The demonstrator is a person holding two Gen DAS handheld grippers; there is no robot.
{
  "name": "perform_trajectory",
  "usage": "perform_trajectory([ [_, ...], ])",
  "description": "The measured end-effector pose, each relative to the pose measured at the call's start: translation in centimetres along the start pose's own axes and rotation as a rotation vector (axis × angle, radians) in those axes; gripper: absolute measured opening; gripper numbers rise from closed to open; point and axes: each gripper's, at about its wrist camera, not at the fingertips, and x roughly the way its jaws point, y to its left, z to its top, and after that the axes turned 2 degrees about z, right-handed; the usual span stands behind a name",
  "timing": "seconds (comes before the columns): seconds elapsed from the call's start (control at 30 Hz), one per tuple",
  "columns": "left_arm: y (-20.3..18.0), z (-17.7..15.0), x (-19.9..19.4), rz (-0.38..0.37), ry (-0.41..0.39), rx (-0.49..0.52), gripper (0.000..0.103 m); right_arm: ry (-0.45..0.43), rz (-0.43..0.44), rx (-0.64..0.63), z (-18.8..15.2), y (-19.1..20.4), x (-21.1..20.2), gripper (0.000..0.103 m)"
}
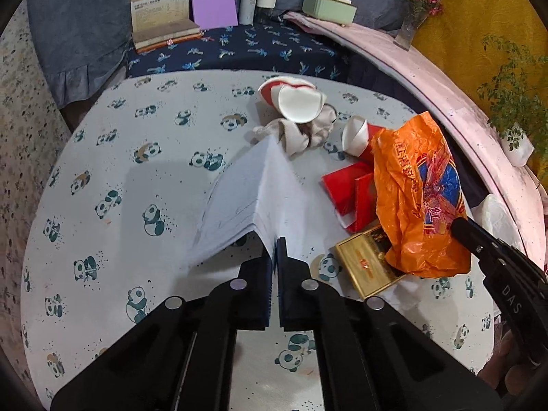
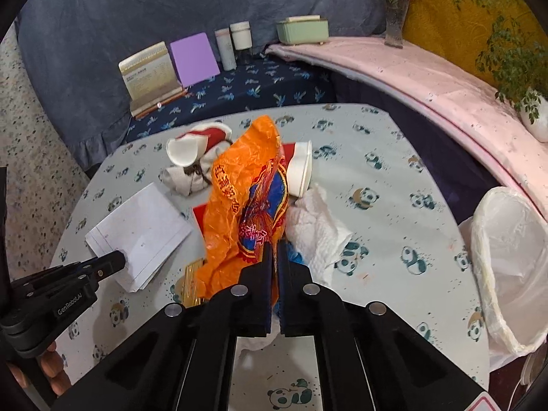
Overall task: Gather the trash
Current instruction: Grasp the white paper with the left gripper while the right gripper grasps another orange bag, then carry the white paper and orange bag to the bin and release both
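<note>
My left gripper [image 1: 275,245] pinches the folded paper [image 1: 239,191]; my right gripper [image 2: 275,248] pinches the orange bag [image 2: 239,185] above the table [image 2: 394,233].

"GenRobotAI" on left tongs [image 2: 123,259] ("DAS" on right tongs [image 1: 457,227]).

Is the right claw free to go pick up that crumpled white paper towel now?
Probably not yet: the right claw is shut on the orange bag, though the paper towel lies uncovered just beside it.
</note>
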Motion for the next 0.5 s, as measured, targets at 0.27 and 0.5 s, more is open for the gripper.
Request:
perform_trajectory([
  [0.27,-2.3,0.5,-2.8,-0.018,-0.058,0.035,0.000,-0.103,-0.019,0.026,1.1,-2.1,-4.3,0.002],
  [0.5,-6.4,0.9,-5.3,-0.062,-0.107,0.108,0.000,-0.167,-0.057,0.071,1.2,-5.0,-7.4,0.002],
])
